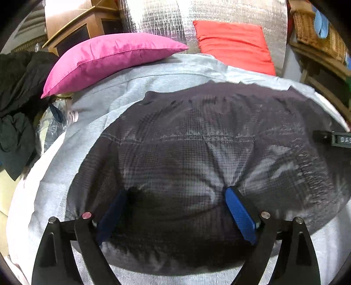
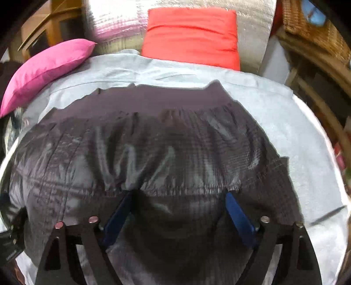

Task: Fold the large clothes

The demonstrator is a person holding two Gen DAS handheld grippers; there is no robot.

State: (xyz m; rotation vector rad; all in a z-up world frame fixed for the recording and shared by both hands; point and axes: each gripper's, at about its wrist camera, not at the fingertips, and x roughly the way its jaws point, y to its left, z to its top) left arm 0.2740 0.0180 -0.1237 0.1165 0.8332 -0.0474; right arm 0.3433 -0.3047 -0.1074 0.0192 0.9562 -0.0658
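Your left tool point(image 1: 178, 193) sits low over a dark grey ripstop garment point(image 1: 208, 140), its blue fingers point(image 1: 240, 210) spread wide apart with the cloth bunched up between them; the fabric puckers toward the right finger, but the fingers are not pinching anything. Your right tool point(image 2: 178, 197) stands the same way in its own view, fingers point(image 2: 239, 217) spread wide and pressed down into the same dark garment point(image 2: 142, 149), with the fabric gathered in folds just ahead of the tips. The garment lies spread flat on a pale grey sheet point(image 1: 105, 103) that covers the bed, and its elastic waistband point(image 2: 153, 98) runs along the far edge, away from you. A stitched seam point(image 1: 175, 139) crosses the cloth in the left wrist view. At the right edge of that view you can see a black part of the other tool point(image 1: 333, 138) resting at the garment's side. Beyond the garment, a pink cushion point(image 1: 109, 61) lies on the sheet to the left and a red cushion point(image 1: 234, 46) leans against a silvery quilted backrest point(image 1: 158, 19). A heap of dark clothing point(image 1: 19, 92) sits off to the left, and a wicker basket point(image 1: 316, 30) stands on wooden furniture to the right.
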